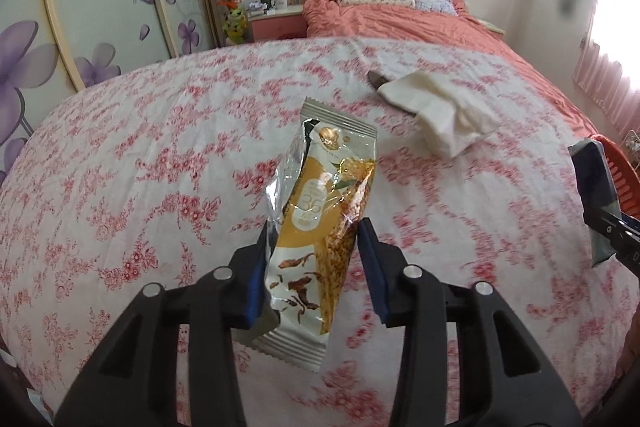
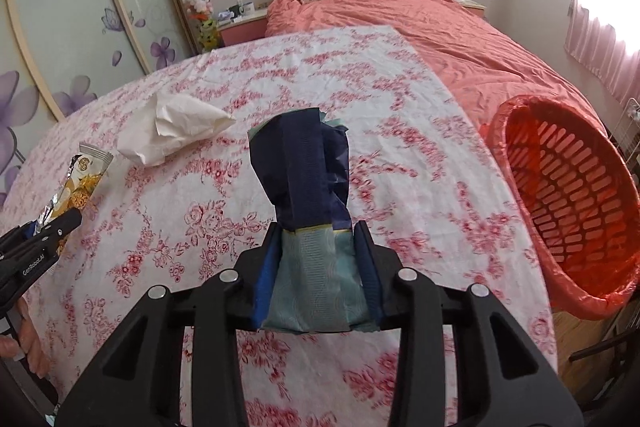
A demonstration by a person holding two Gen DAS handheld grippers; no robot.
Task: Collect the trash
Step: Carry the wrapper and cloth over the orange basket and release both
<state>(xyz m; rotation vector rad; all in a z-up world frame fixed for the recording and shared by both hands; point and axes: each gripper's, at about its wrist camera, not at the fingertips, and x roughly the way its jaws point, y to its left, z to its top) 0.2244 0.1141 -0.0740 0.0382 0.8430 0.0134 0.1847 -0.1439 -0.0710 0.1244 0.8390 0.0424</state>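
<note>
I see a white tablecloth (image 1: 160, 155) printed with pink-red roses. My left gripper (image 1: 314, 247), black with blue pads, shows a silver and golden-yellow snack wrapper (image 1: 320, 211) with brown markings. My right gripper (image 2: 320, 247), also black and blue, shows a navy and pale teal packet (image 2: 304, 187). Farther off lies a white tissue (image 2: 172, 127). At right is an orange-red slotted basket (image 2: 568, 195); beyond, a coral bedspread (image 2: 440, 27).

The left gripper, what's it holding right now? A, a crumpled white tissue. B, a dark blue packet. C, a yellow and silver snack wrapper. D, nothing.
C: the left gripper is closed on the yellow and silver snack wrapper, while the white tissue lies on the floral cloth.
</note>
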